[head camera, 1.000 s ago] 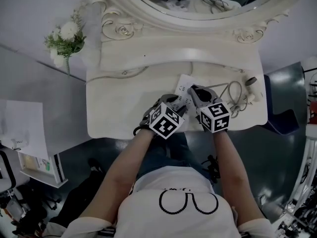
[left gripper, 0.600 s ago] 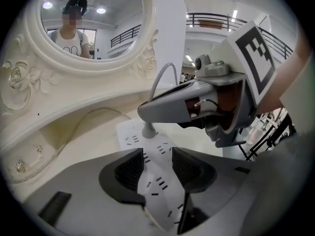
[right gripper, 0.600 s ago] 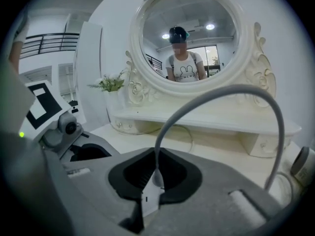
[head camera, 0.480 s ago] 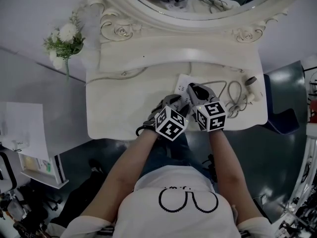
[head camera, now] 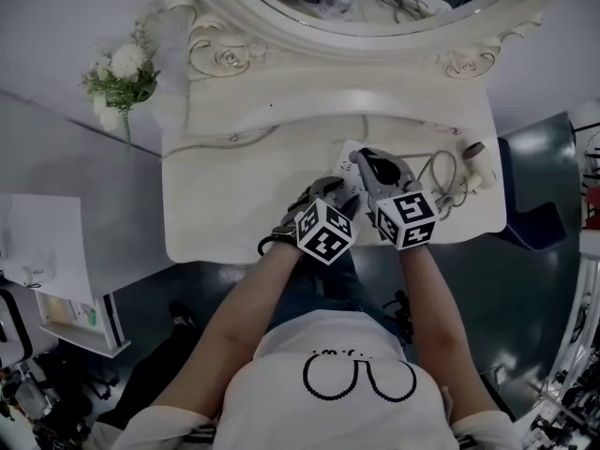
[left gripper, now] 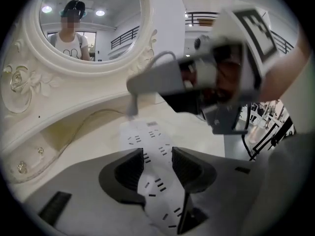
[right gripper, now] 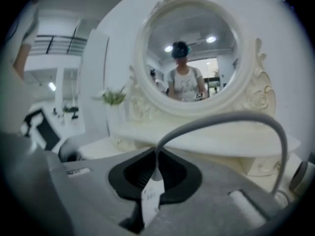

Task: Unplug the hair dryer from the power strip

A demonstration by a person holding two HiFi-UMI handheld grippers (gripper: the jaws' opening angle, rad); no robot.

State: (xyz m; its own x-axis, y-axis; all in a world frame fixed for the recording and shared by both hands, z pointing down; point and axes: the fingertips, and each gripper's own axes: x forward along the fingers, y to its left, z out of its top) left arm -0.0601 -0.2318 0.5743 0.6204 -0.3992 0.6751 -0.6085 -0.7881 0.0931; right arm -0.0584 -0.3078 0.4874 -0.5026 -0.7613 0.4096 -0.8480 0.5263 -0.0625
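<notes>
The white power strip lies on the cream vanity top. My left gripper straddles its near end, pads pressed on both long sides. My right gripper is shut on the hair dryer's white plug. Its grey cord arcs up and off to the right. In the left gripper view the right gripper holds the plug just above the strip's far end, prongs out of the sockets. The hair dryer lies at the table's right edge beside the coiled cord.
A large oval mirror in a carved white frame stands along the back of the vanity. A vase of white flowers is at the back left. The table's front edge runs just behind both grippers, with dark floor to the right.
My right gripper has risen a little with the plug, which now hangs free above the strip. The left gripper has stayed on the strip.
</notes>
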